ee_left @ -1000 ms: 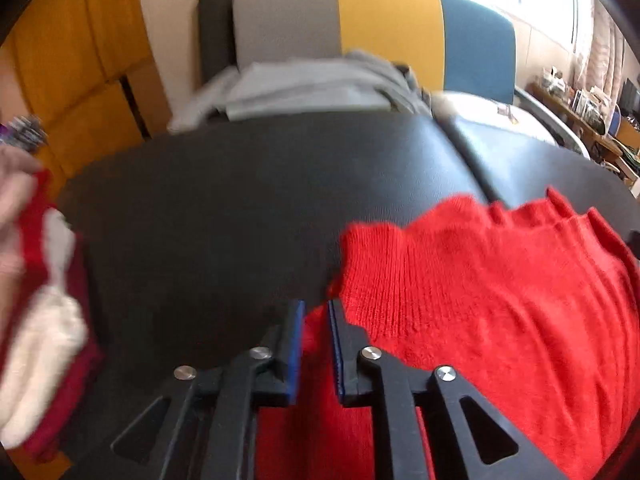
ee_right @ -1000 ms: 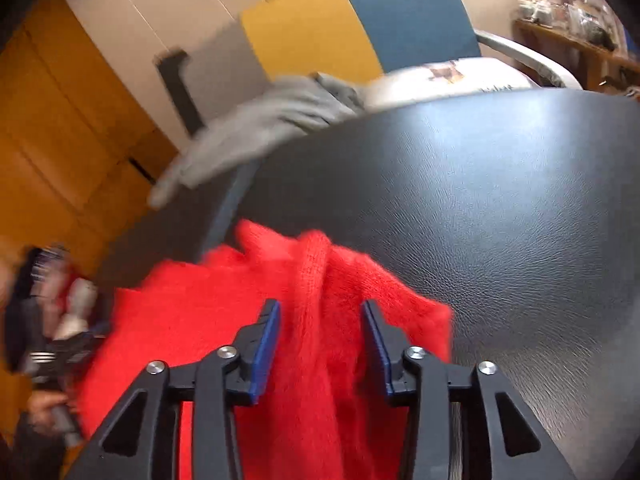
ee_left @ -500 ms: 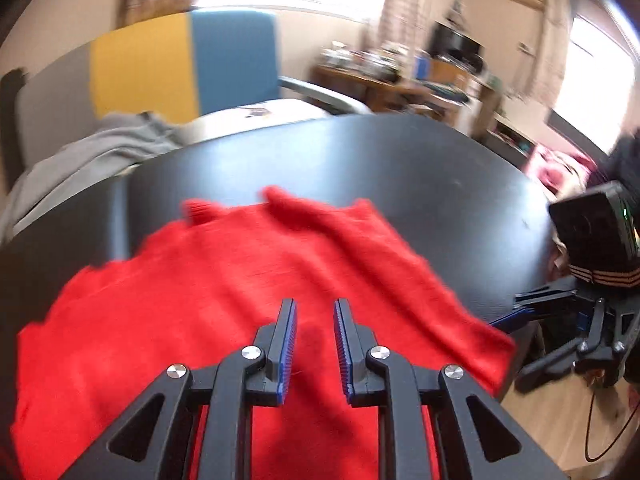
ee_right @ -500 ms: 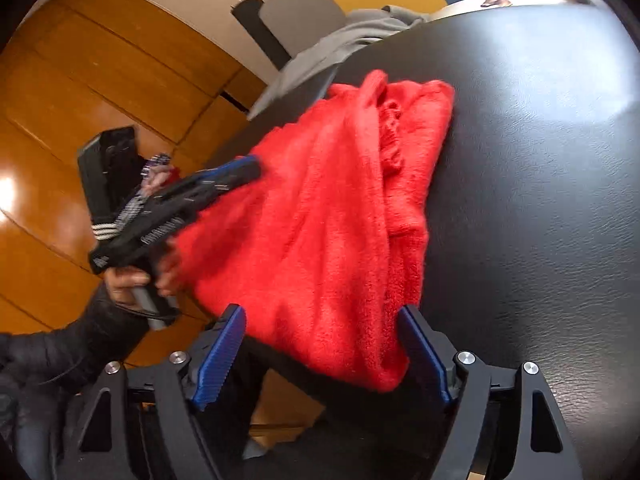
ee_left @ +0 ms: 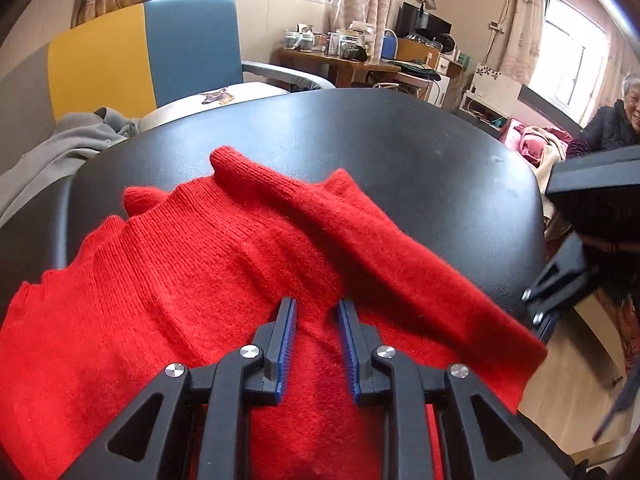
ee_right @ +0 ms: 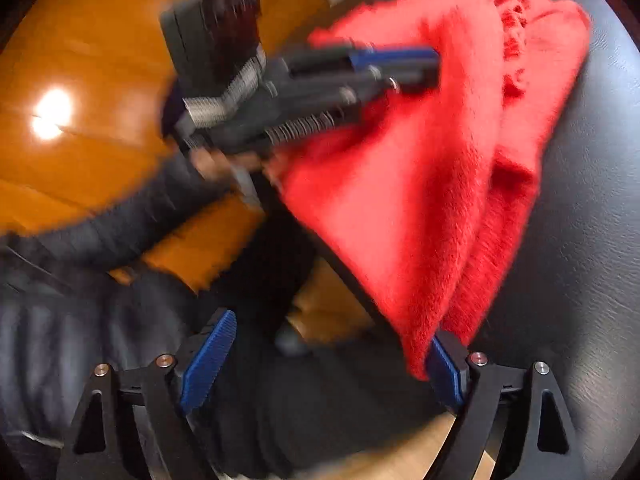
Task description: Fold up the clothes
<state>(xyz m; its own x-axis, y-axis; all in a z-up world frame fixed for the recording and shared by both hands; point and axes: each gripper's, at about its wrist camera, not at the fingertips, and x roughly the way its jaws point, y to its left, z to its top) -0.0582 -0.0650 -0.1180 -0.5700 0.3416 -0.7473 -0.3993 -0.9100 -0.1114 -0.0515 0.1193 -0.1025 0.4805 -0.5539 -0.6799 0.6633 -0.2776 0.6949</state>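
Note:
A red knit sweater (ee_left: 208, 280) lies on the black table (ee_left: 400, 140), one sleeve folded across its body. My left gripper (ee_left: 317, 320) hovers low over the sweater's middle. Its jaws are narrow and opening, and no fabric is pinched between the pads. In the right wrist view the sweater (ee_right: 440, 160) hangs a corner over the table's near edge. My right gripper (ee_right: 332, 332) is wide and still opening, with that corner brushing its right finger (ee_right: 444, 360) but nothing gripped. The left gripper (ee_right: 392, 64) shows there, blurred, above the sweater.
A grey garment (ee_left: 60, 148) lies at the table's back left before a yellow and blue chair (ee_left: 188, 48). A cluttered desk (ee_left: 340, 60) stands behind. A seated person (ee_left: 612, 124) is at the far right. My dark sleeve (ee_right: 100, 240) and the wooden floor (ee_right: 80, 60) lie beyond the table edge.
The left gripper swung from the sweater's left edge to over its middle and widened a little. The right gripper let go of the sweater, opened wide and drew back past the table edge.

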